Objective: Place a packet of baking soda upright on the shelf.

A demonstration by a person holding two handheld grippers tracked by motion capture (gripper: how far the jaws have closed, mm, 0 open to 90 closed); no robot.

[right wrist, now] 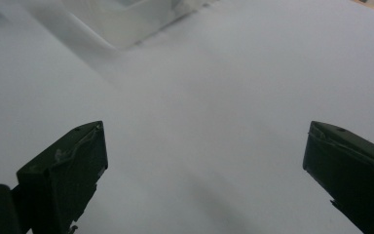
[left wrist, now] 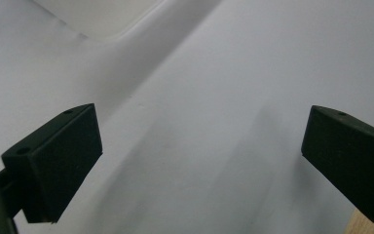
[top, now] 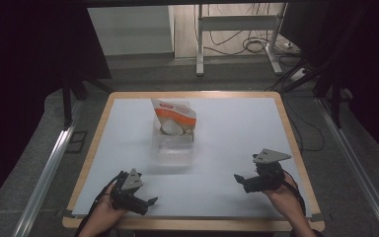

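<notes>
An orange and white pouch (top: 174, 117) leans upright at the far end of a clear plastic box (top: 173, 147) in the middle of the white table (top: 237, 133). My left gripper (top: 148, 202) rests low near the front left edge, open and empty, its black jaws wide apart over bare white surface (left wrist: 199, 146). Near the front right, my right gripper (top: 239, 179) points left, also open with nothing between the jaws (right wrist: 204, 156). A corner of the clear box (right wrist: 126, 19) shows at the top of the right gripper view.
The table has a wooden rim (top: 98, 128). Beyond it stand a metal frame (top: 237, 29) and loose cables (top: 256, 44) on the floor. Dark curtains flank both sides.
</notes>
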